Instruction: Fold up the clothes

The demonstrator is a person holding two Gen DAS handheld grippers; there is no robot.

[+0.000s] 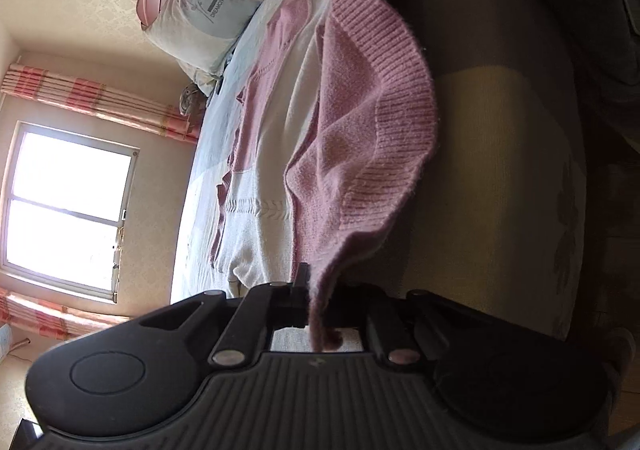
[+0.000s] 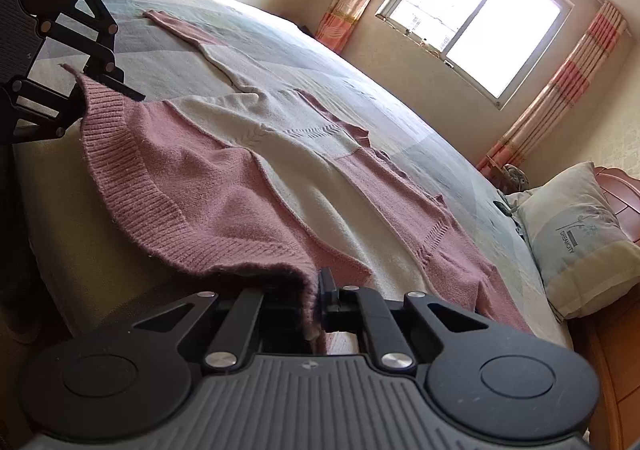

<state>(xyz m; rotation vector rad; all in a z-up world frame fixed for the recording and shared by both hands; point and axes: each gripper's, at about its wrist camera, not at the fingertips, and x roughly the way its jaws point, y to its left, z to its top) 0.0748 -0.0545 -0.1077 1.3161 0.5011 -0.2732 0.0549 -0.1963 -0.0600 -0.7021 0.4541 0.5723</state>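
Both grippers pinch the pink-and-cream sweater's (image 2: pixel 248 178) ribbed hem, lifted off the bed (image 2: pixel 280 50). Left gripper (image 1: pixel 316 306) and right gripper (image 2: pixel 316 306) jaws are closed on it

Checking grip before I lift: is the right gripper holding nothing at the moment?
No, the right gripper has its jaws shut on the ribbed hem corner of the pink and cream sweater.

The left gripper (image 1: pixel 316 302) is pinched tight on the sweater (image 1: pixel 372 118) hem at one corner; the right gripper (image 2: pixel 314 304) is clamped on the other corner, the two held well apart at the near side
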